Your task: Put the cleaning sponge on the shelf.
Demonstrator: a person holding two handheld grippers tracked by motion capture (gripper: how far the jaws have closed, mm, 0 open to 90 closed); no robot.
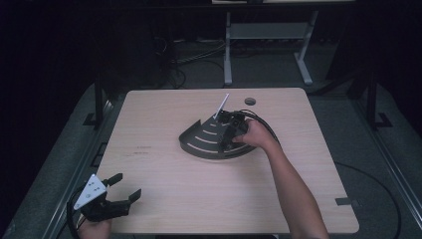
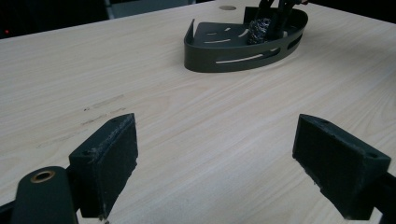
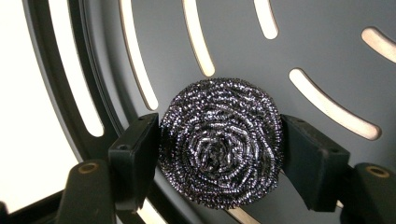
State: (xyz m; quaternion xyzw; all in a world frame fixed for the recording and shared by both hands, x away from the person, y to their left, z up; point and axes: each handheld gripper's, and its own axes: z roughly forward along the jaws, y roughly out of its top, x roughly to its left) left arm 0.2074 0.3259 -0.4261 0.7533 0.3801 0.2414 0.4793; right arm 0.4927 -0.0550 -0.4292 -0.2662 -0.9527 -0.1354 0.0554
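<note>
A steel wool scourer (image 3: 220, 143) is lying inside the dark slotted corner caddy (image 1: 199, 142) mid-table, so placement looks nearly finished. In the high view, the right gripper (image 1: 230, 130) is reaching into it. In the left gripper view, the left gripper (image 2: 215, 163) is gaping wide, holding nothing. In the right gripper view, narrow jaws are flanking the scourer, seemingly touching its sides; only release and withdrawal are remaining.

We note the left gripper (image 1: 125, 188): black body, grey three-cornered plate with small holes, blocky black pads (image 2: 108, 165), a brass-ringed screw hole; the right gripper (image 3: 219, 158) has matching pads, brass-ringed holes, black cable; forearms bare, unsleeved.
</note>
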